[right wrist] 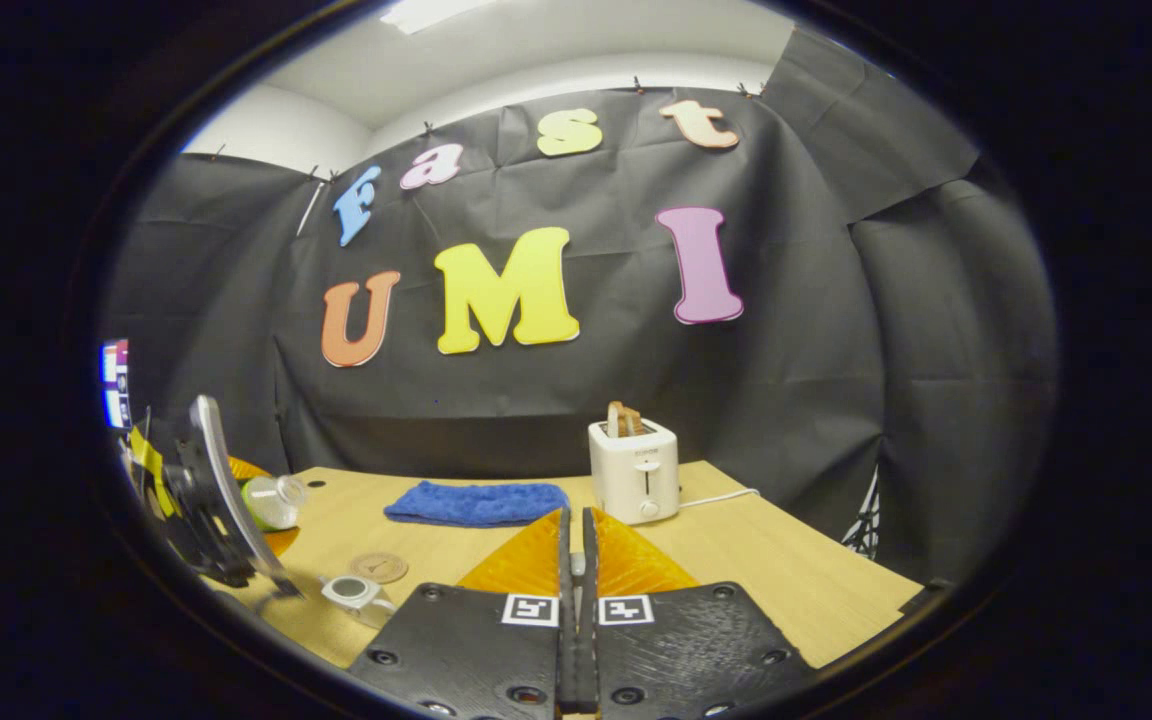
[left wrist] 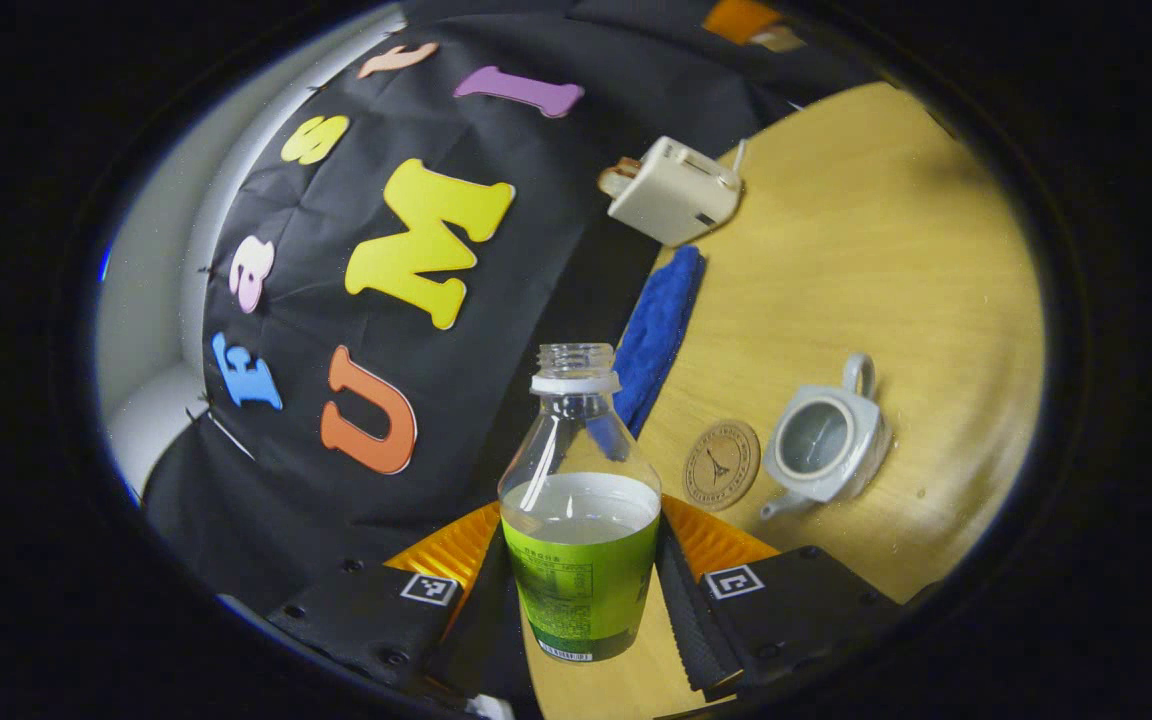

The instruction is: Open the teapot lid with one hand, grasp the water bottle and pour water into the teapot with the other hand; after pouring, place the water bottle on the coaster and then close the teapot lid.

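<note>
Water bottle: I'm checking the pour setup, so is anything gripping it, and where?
The left gripper holds the water bottle by its labelled lower body, one finger on each side.

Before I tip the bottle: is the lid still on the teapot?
No. In the left gripper view the teapot shows an open mouth with no lid on it.

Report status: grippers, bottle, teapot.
Left gripper shut on uncapped water bottle, held above table. Right gripper fingers nearly together, lid not discernible. Teapot lidless, beside coaster. Nothing in the way.
</note>
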A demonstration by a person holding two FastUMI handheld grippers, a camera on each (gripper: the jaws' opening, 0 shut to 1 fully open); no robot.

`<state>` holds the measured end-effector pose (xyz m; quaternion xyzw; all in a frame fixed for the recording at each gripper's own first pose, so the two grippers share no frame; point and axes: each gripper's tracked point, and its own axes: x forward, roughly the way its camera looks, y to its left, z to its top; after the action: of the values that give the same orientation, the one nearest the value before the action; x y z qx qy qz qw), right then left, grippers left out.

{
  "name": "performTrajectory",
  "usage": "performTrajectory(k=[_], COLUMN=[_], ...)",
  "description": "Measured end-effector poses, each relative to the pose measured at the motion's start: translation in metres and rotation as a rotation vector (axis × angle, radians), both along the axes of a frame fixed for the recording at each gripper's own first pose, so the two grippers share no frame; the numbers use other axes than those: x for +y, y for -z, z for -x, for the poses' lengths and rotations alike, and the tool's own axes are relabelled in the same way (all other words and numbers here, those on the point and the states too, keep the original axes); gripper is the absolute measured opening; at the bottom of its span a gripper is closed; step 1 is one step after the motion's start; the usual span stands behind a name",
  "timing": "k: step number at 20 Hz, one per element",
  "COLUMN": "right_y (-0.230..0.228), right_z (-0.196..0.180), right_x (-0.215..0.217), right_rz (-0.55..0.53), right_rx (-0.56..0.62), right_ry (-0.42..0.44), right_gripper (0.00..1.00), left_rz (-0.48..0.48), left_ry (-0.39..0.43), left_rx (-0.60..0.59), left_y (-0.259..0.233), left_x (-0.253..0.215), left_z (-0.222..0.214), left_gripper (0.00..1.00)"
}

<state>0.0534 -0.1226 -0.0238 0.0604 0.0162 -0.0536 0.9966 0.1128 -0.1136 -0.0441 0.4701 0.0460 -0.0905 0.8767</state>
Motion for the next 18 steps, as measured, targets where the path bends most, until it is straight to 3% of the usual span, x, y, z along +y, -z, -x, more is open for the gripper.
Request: performTrajectory(k=[6, 12, 15, 18], right_y=[-0.003, -0.003, 0.001, 0.002], right_z=[0.000, -0.001, -0.003, -0.003], right_x=[0.006, 0.008, 0.007, 0.008], right_rz=[0.002, -0.003, -0.001, 0.005], right_rx=[-0.003, -0.005, 0.003, 0.004], right_ry=[-0.012, -0.019, -0.015, -0.014], right_gripper=[0.00, 0.00, 0.00, 0.00], left_rz=[0.500, 0.881, 1.025, 1.108], left_ry=[0.001, -0.027, -0.033, -0.031], left_rx=[-0.007, -0.019, -0.031, 0.001], left_y=[-0.047, -0.084, -0.092, -0.082], left_x=[-0.004, 0.008, 0.009, -0.002], left_z=[-0.022, -0.042, -0.062, -0.073], left_gripper=[0.74, 0.75, 0.76, 0.76])
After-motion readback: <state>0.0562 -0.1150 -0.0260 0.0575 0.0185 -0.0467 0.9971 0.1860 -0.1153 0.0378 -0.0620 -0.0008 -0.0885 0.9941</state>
